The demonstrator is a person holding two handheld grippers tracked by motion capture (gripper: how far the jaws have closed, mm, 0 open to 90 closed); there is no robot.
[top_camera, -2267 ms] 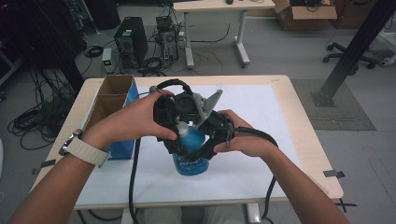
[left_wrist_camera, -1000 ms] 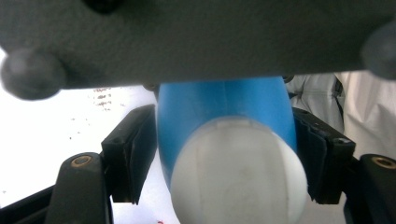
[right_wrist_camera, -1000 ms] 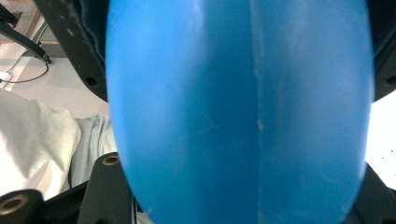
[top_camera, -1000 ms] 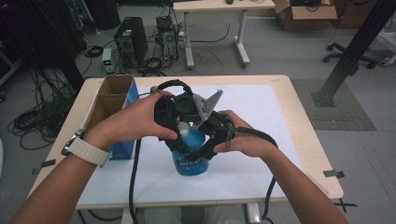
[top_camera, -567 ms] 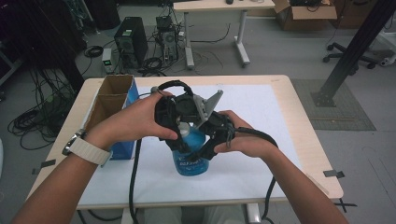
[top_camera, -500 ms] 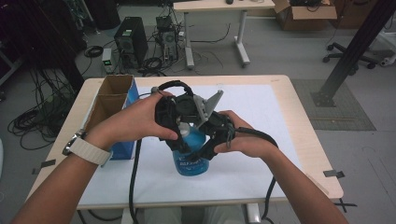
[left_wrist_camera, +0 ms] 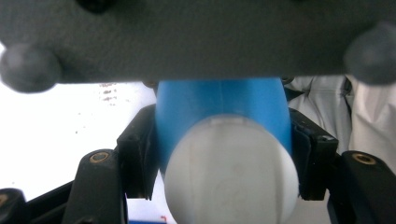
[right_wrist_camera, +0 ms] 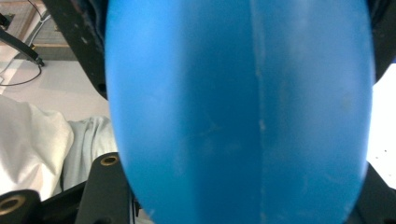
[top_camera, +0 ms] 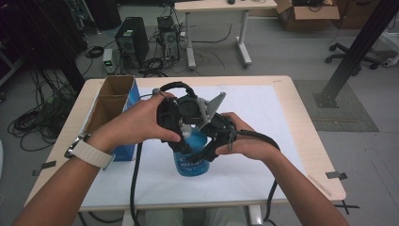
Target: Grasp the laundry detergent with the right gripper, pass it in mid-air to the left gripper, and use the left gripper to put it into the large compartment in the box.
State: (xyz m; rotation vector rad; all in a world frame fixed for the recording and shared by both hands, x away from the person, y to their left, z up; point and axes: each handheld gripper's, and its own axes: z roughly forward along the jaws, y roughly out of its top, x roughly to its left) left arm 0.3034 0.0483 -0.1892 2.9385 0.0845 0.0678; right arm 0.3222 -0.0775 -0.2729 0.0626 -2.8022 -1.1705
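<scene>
A blue bottle (top_camera: pixel 190 161) with a white cap (left_wrist_camera: pixel 231 175) stands upright on the white sheet (top_camera: pixel 263 113) in the middle of the table. My left gripper (top_camera: pixel 183 128) comes in from the left at its top. Its jaws have just been closing and now clamp the bottle's blue shoulder (left_wrist_camera: pixel 219 107) just below the cap. My right gripper (top_camera: pixel 211 143) reaches in from the right, lower down. The blue body (right_wrist_camera: pixel 243 112) fills the space between its jaws, which have just eased open a little and still sit against it.
An open cardboard box with a blue side (top_camera: pixel 113 110) stands at the table's left edge, close to my left hand. Black cables trail from both grippers over the front edge. Behind the table are a computer tower (top_camera: pixel 131 42), floor cables and another desk.
</scene>
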